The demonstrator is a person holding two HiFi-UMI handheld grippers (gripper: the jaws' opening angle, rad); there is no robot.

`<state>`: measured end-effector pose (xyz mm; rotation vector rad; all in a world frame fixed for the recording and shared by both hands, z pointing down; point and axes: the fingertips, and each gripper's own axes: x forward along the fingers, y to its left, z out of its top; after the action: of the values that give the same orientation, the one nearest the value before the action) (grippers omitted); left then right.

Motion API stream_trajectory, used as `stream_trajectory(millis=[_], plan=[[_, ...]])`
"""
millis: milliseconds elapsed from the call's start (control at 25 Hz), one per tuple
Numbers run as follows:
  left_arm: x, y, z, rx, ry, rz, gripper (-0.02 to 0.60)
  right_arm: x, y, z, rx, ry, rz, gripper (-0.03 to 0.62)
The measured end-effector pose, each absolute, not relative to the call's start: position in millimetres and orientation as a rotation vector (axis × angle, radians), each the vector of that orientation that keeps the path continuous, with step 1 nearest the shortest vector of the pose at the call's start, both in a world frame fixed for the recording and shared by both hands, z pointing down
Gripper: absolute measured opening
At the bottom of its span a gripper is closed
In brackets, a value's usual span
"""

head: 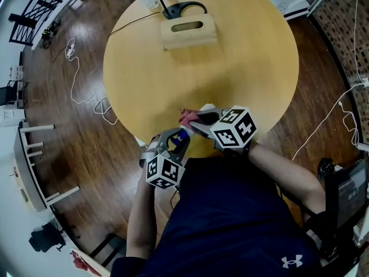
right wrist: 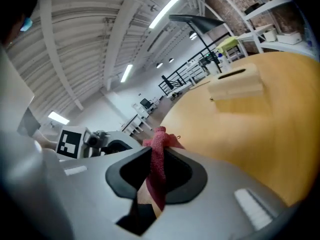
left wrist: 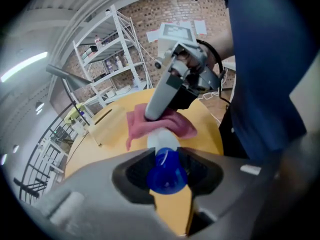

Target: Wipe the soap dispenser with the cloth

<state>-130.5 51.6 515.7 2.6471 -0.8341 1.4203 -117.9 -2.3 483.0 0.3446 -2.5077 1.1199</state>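
My left gripper (head: 179, 138) is shut on the soap dispenser (left wrist: 165, 171), a small bottle with a blue end and a white body, held over the near edge of the round yellow table (head: 242, 74). The pink cloth (left wrist: 162, 125) drapes over the bottle's far white end. My right gripper (head: 194, 120) is shut on that cloth (right wrist: 158, 159), which is pinched as a thin fold between its pads. In the left gripper view the right gripper (left wrist: 167, 91) comes down onto the cloth from above. The head view shows the cloth (head: 187, 118) just beyond the left gripper.
A pale wooden box (head: 188, 31) with a slot stands at the far side of the table, with a black lamp base (head: 184, 8) and cable behind it. White cables (head: 81, 91) trail on the wooden floor at left. White shelving (left wrist: 115, 59) stands by a brick wall.
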Motion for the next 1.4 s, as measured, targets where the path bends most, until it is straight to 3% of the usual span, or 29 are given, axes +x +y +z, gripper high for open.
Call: stream_trajectory(millis=[480, 840, 1240, 1400], plan=[[-125.5, 53.8, 515.8, 2.699, -0.761, 1.527, 0.137, -36.9, -56.3, 575.5, 0.727, -2.26, 1.257, 0.071], [-117.7, 54.7, 513.4, 2.815, -0.556, 1.786, 0.138, -103.9, -7.5, 491.4, 0.31, -2.408, 1.157, 0.071], [-102.4, 62.2, 506.4, 3.03, -0.223, 2.063, 0.137, -22.6, -26.6, 599.3, 0.565, -2.101, 1.288, 0.071], [-111.9, 67.4, 515.7, 3.036, -0.117, 2.183, 0.137, -42.5, -16.4, 569.4, 0.527, -2.19, 1.25, 0.071]])
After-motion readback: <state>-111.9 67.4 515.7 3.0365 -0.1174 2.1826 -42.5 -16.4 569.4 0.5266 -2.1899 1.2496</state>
